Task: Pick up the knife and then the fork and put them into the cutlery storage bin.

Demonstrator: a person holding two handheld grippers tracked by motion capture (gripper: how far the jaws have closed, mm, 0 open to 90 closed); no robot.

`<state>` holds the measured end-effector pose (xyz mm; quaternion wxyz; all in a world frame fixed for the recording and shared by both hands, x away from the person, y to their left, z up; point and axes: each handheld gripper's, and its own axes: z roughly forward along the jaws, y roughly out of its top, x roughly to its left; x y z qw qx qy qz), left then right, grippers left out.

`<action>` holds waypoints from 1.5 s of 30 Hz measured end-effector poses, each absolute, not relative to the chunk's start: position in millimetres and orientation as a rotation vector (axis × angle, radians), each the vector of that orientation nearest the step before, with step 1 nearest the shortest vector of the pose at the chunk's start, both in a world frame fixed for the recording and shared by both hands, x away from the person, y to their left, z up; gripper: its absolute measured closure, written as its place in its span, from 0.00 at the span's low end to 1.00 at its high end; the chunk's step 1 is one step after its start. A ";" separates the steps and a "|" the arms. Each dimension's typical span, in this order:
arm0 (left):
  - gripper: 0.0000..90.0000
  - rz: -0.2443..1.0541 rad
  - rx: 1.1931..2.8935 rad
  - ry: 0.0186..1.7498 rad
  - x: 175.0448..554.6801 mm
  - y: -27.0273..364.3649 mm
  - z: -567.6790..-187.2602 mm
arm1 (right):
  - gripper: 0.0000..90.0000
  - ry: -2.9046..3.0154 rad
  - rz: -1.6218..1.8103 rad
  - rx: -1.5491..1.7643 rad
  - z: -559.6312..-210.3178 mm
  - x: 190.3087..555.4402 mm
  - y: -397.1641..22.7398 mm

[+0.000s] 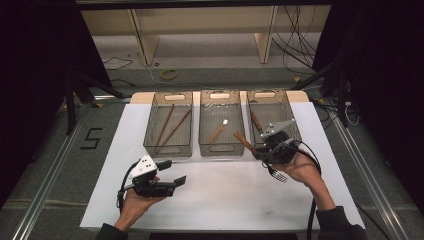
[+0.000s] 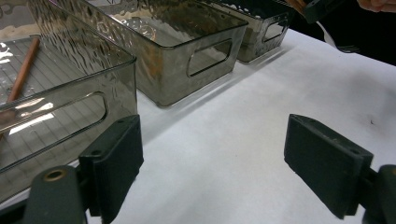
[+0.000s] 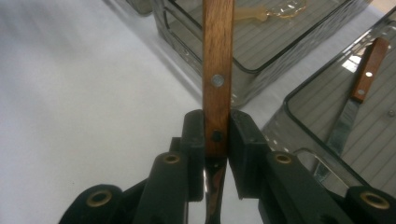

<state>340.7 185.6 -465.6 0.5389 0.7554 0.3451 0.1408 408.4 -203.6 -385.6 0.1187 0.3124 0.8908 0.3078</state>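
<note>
My right gripper (image 1: 264, 150) is shut on a wooden-handled fork (image 3: 217, 56). It hangs over the white mat by the front left corner of the right bin (image 1: 274, 95). The fork's brown handle (image 1: 244, 141) points toward the middle bin (image 1: 220, 148), and its metal tines (image 1: 280, 175) stick out behind, over the hand. In the right gripper view the pads (image 3: 196, 135) clamp the handle near its lower rivet. My left gripper (image 1: 172, 172) stands open above the mat in front of the left bin (image 1: 169, 150), with nothing between its pads (image 2: 116, 158).
Three clear smoky bins stand in a row at the back of the white mat (image 1: 220, 200). Two chopsticks (image 1: 170, 127) lie in the left bin, a spoon (image 1: 218, 132) in the middle one, and a wooden-handled knife (image 3: 359, 93) in the right one.
</note>
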 end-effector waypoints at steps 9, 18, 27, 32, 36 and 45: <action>0.21 0.334 1.797 0.822 340.7 185.5 -465.6 | 0.86 2.572 0.944 0.917 -378.0 411.3 -207.2; 0.21 0.338 1.790 0.823 340.8 186.0 -465.6 | 0.86 2.545 0.989 0.947 -376.2 417.5 -210.5; 0.21 0.337 1.795 0.820 340.9 186.1 -465.7 | 0.86 2.518 1.011 0.958 -371.9 423.3 -211.4; 0.21 0.340 1.796 0.821 341.1 186.3 -465.9 | 0.86 2.511 1.016 0.965 -371.1 428.1 -210.4; 0.21 0.338 1.795 0.825 340.8 186.0 -466.2 | 0.86 2.492 1.025 0.976 -367.7 433.4 -212.1; 0.21 0.341 1.794 0.821 341.0 186.4 -466.2 | 0.86 2.453 1.041 1.006 -356.7 447.8 -215.9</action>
